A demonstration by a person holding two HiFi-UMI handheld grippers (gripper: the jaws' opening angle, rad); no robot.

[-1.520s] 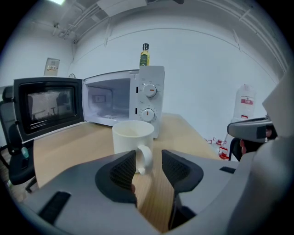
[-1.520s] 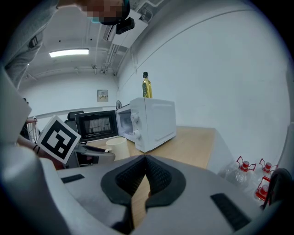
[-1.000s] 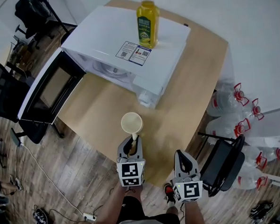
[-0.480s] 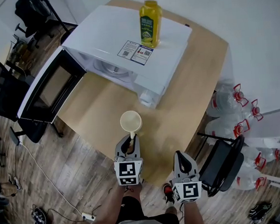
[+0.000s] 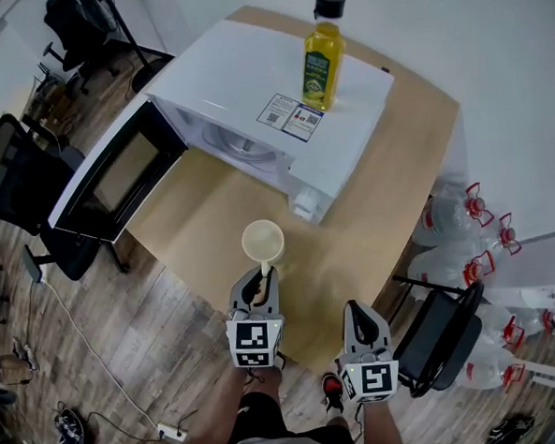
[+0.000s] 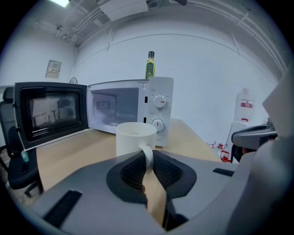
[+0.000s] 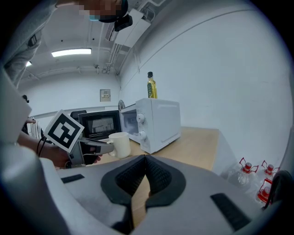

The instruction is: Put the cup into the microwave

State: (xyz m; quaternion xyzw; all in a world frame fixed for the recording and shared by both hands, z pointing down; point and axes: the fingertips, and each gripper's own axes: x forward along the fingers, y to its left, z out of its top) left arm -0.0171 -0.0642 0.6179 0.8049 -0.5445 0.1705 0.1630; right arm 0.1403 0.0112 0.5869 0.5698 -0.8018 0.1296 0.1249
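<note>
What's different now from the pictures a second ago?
Hardly anything. The left gripper stays clamped on the handle of the cup and has at most nudged it slightly; mostly the head view itself shifted. The right gripper stays shut and empty, the microwave stays open, and the bottle stays on top.

A: Yellow oil bottle (image 5: pixel 322 63) standing upright, black cap on, label turned our way

B: Light wooden table (image 5: pixel 388 191) spread out below, rounded corners, tucked close to the white wall (image 5: pixel 502 62)

A: Off the table's right side, look at that, clear water jugs (image 5: pixel 446 225) with red handles, crowded together on the ground

B: Black chair (image 5: pixel 436 333) just beside them, near the table's lower corner, and another black chair (image 5: pixel 3 177) away on the left

A: Wood-plank floor (image 5: pixel 126 357) all around, a white power strip (image 5: pixel 173 430) lying on it at the bottom
</note>
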